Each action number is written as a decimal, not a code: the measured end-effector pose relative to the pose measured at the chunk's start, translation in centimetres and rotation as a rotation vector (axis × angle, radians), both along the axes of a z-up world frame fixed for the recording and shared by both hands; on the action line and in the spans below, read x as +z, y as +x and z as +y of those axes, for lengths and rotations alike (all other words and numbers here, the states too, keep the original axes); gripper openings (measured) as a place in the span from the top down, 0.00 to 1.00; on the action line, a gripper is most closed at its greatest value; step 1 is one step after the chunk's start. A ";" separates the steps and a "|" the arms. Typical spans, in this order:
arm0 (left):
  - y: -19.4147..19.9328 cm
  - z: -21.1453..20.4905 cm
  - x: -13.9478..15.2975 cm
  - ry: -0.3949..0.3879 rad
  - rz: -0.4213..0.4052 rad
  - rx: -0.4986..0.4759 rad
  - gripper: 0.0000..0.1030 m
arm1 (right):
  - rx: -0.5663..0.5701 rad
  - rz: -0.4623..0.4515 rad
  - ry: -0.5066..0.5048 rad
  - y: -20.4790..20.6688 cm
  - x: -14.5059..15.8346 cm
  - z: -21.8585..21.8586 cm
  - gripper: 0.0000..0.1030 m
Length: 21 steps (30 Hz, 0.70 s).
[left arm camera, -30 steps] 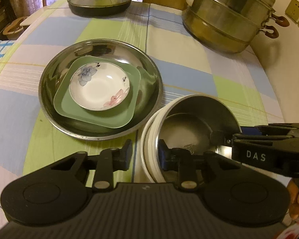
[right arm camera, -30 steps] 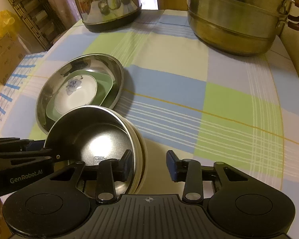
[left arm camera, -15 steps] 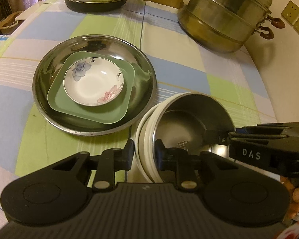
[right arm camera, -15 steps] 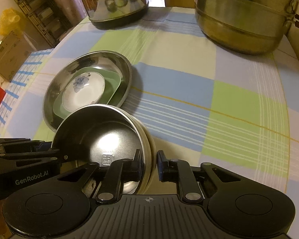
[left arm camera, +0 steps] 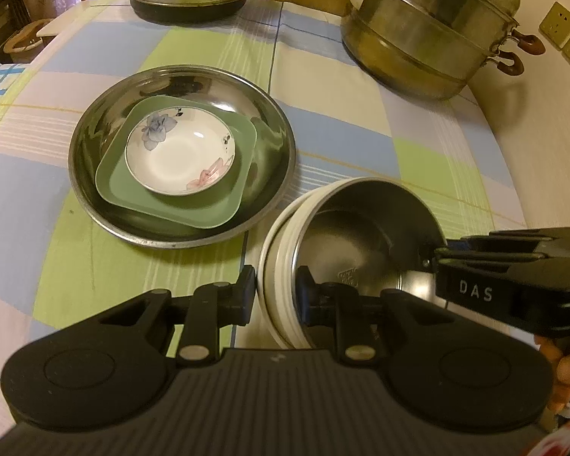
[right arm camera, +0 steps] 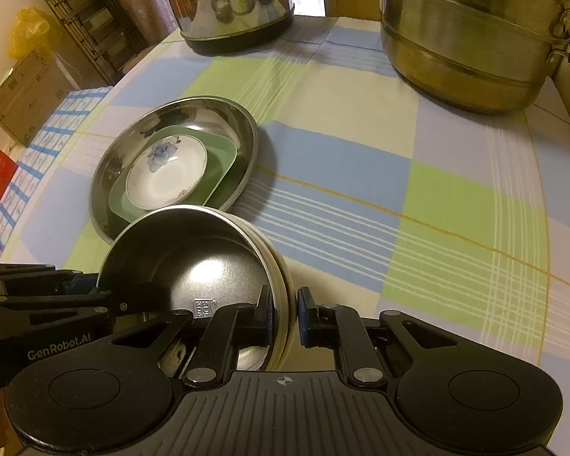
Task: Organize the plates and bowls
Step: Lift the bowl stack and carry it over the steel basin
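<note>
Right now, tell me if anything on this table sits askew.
The steel bowl nested in white bowls sits tilted, rims clamped by both hand-held grippers. Nothing spilled or broken.

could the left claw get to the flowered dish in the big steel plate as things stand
Probably not right away: the left claw is shut on the rim of the steel bowl stack. Nothing covers the flowered dish, so once freed, likely yes.

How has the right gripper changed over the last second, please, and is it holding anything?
Yes: the right gripper has just been closing. It stood open beside the stacked bowls; now its fingers pinch their rim. The steel tray gives the fixed reference.
</note>
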<state>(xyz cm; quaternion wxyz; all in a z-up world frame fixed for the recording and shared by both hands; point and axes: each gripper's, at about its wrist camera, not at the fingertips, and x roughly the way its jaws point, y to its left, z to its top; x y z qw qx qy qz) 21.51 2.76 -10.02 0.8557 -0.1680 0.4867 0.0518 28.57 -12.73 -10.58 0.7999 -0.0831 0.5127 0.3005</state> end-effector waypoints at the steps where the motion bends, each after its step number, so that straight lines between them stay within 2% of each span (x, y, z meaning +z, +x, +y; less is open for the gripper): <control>1: 0.2 0.1 -0.1 -0.002 -0.004 0.005 0.81 | -0.003 0.005 -0.004 0.2 -0.1 0.1 0.87; 13: 0.9 0.9 -0.5 -0.049 0.029 0.063 0.80 | -0.033 0.087 0.053 2.3 -0.5 -0.4 0.85; 21: 0.6 0.4 0.2 -0.043 0.032 0.085 0.80 | -0.003 0.090 0.057 2.4 -0.1 -0.6 0.86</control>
